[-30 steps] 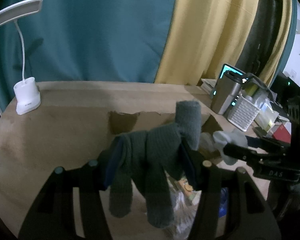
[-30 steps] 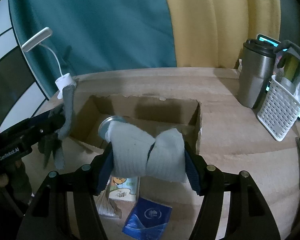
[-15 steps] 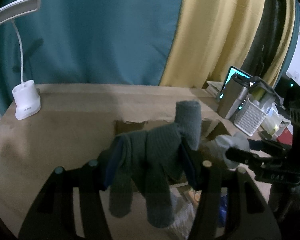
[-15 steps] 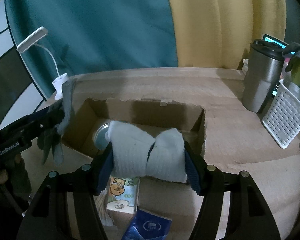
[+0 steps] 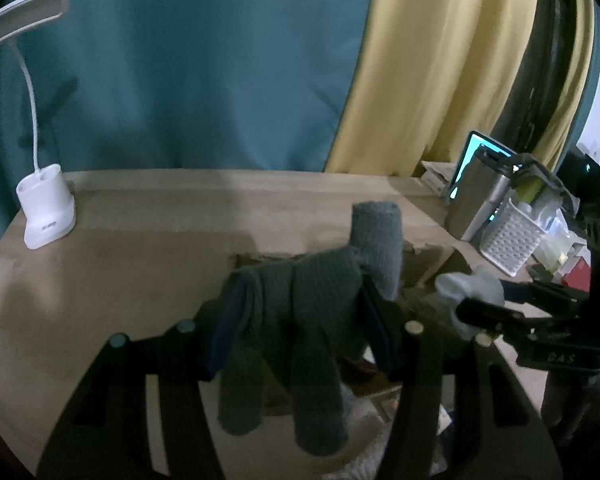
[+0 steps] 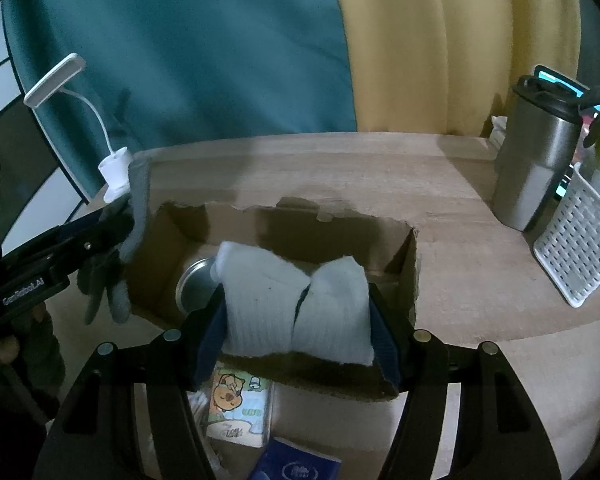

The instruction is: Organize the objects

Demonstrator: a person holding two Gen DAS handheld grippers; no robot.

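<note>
Left gripper (image 5: 300, 320) is squeezed tight on a dark grey glove (image 5: 296, 320), and the glove fingers hang down loose. Far to the left on the wooden table (image 6: 480, 264) stands a white lamp (image 5: 46, 216). Next comes the open cardboard box (image 6: 408, 264) in the middle. A round metal tin (image 6: 194, 284) lies inside it. Right gripper (image 6: 298, 312) is clamped on a white sock (image 6: 296, 308), bunched up between its fingers.

Compared with a second ago, both grippers have come closer to the box. The sock now hangs over the near edge of the box, and the glove is beside its left wall. I think both soft things are about to go in. A cartoon packet (image 6: 240, 408) and a blue packet (image 6: 296, 468) wait on the table in front. On the right are a steel cup (image 6: 536, 164) and a white basket (image 6: 580, 252).
</note>
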